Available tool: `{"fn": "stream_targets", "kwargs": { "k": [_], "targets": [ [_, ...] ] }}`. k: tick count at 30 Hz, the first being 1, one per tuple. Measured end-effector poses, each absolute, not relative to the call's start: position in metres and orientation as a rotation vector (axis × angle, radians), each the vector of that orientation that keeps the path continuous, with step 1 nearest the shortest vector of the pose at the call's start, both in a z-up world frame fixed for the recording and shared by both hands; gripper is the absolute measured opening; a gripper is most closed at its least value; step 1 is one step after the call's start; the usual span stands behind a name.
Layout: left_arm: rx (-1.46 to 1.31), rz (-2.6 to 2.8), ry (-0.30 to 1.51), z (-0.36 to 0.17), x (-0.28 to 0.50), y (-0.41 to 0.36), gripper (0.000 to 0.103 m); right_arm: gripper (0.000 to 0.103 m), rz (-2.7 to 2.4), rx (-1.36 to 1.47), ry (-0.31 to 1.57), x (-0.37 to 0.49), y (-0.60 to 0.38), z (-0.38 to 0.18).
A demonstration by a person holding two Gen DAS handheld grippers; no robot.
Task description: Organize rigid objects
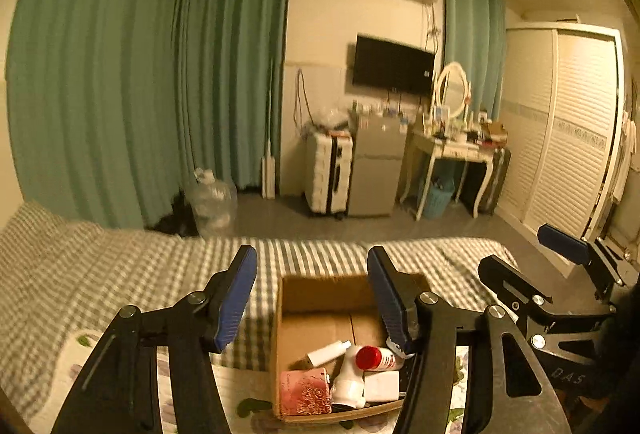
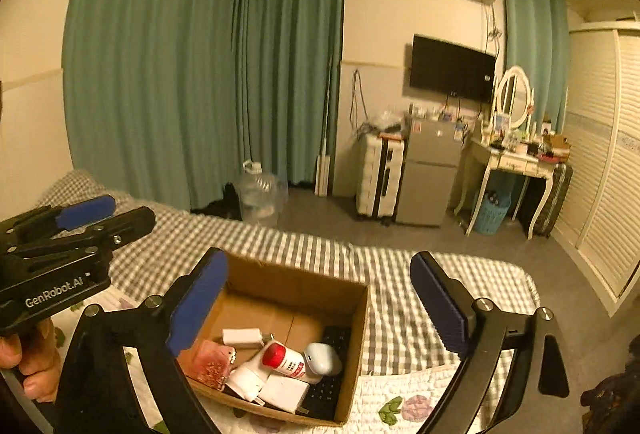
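Several small items lie heaped in an open box [image 2: 352, 314] on the bed [image 2: 420, 274].

A red-capped bottle [image 2: 286, 358] rests across a white bottle [image 2: 250, 378], touching a pale rounded case [image 2: 323, 356]; a pink packet [image 2: 214, 364] leans at the box's left wall; a white adapter [image 2: 242, 337] sits behind; a black keyboard [image 2: 328, 390] lies beneath; left gripper [image 1: 312, 294] hovers above the box, jaws wide, holding nothing; right gripper [image 2: 320, 306] likewise spread wide and empty.

Teal curtains [image 2: 200, 66], wall television [image 2: 452, 68], white dressing table [image 2: 508, 162], louvred wardrobe [image 2: 604, 154], grey floor [image 2: 420, 238].
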State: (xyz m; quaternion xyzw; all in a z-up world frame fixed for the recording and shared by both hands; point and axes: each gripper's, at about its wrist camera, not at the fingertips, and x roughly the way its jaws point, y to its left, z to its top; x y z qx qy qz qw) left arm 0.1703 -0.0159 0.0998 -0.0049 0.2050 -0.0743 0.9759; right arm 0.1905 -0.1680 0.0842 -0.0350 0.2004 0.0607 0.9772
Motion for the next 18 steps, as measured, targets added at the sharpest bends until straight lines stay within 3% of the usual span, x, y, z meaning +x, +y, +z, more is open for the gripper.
{"fn": "stream_targets", "kwargs": {
  "k": [6,18],
  "targets": [
    [0.024,-0.126,0.292,0.144,0.115,-0.012,0.065,0.103,0.116,-0.076,0.305,0.14,-0.162,0.133],
    [0.02,-0.111,0.215,0.164,0.03,-0.001,0.066,0.103,0.114,-0.099,0.203,0.037,-0.152,0.175]
  ]
}}
